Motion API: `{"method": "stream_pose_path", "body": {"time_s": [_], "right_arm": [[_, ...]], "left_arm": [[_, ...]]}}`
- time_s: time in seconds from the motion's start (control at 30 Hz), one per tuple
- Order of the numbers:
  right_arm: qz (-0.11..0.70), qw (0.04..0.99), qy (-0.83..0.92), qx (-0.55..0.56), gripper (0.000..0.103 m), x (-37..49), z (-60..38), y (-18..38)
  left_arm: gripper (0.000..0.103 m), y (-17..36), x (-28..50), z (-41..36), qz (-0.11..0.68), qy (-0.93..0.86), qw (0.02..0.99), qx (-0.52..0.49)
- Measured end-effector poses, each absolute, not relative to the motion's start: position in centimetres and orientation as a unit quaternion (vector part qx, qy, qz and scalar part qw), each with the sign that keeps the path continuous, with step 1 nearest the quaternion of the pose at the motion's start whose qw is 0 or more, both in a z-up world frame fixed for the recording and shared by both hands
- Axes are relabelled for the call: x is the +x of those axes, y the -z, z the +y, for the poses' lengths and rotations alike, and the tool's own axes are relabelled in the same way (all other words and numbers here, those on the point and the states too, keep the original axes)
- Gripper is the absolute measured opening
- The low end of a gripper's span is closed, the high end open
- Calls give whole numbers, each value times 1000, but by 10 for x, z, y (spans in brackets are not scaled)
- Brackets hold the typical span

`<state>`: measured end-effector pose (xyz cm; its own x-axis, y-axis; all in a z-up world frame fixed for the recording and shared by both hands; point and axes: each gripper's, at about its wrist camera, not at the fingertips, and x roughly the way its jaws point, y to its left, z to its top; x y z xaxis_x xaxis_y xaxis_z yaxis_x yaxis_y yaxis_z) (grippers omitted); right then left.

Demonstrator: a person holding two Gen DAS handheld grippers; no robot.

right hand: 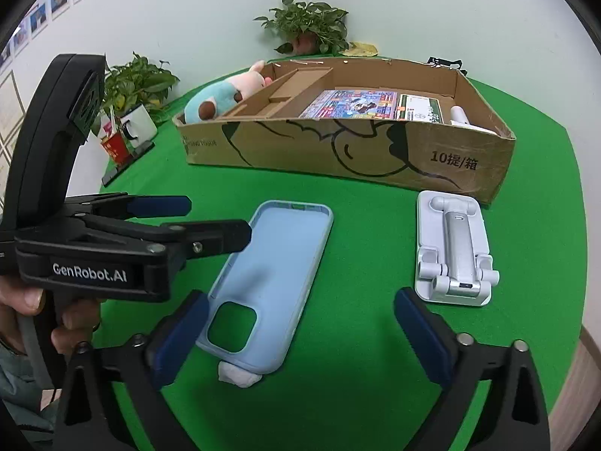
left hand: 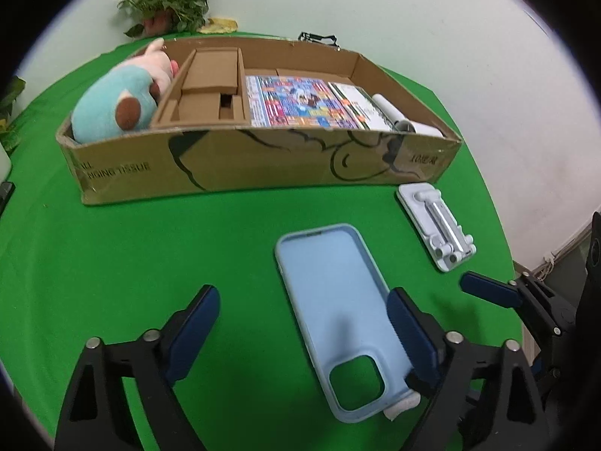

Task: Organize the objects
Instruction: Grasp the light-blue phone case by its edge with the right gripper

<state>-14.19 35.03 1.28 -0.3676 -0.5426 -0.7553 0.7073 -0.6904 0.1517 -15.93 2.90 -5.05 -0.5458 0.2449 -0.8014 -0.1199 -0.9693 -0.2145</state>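
Both my sets of jaws stood wide open and held nothing. My left gripper (left hand: 304, 323) hung over the pale blue phone case (left hand: 338, 315), which lay hollow side up on the green bench (left hand: 112, 255), near end propped on a small white wad (right hand: 238, 376). One left pad sat beside the case's right edge; the other stood well off over bare cloth. My right gripper (right hand: 300, 334) hovered between the case and the white folding phone stand (right hand: 452, 248), which lay flat just in front of the cardboard box (right hand: 338, 150).

The risks, as I judged them: the case was thin and springy, so a squeeze across its walls could have made it buckle or flip out. Resting on the wad, it could have rocked or slid if nudged. My two grippers were close together, so they could have knocked each other. The box already held a plush toy (left hand: 116, 105), cardboard inserts and booklets (left hand: 300, 101), leaving little free room.
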Motion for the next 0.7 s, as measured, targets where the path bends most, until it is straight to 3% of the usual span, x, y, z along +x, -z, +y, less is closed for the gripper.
{"method": "stream_pose_path", "body": {"time_s": [0.07, 0.2, 0.27, 0.33, 0.53, 0.7], "right_arm": [[101, 377, 818, 422, 75, -144, 349, -10], [103, 372, 813, 436, 56, -144, 346, -2], [106, 379, 807, 441, 38, -141, 342, 0], [105, 390, 797, 449, 30, -138, 338, 4], [97, 423, 781, 449, 30, -121, 331, 4], [90, 375, 799, 462, 29, -138, 333, 7]], "left_arm": [[76, 55, -159, 31, -70, -871, 110, -474], [55, 65, -158, 34, -68, -857, 115, -498], [41, 72, -157, 34, -64, -850, 114, -510], [36, 76, -155, 34, -65, -849, 114, -512], [20, 77, -152, 26, -73, -844, 112, -520], [13, 78, -156, 21, -77, -841, 107, -525]]}}
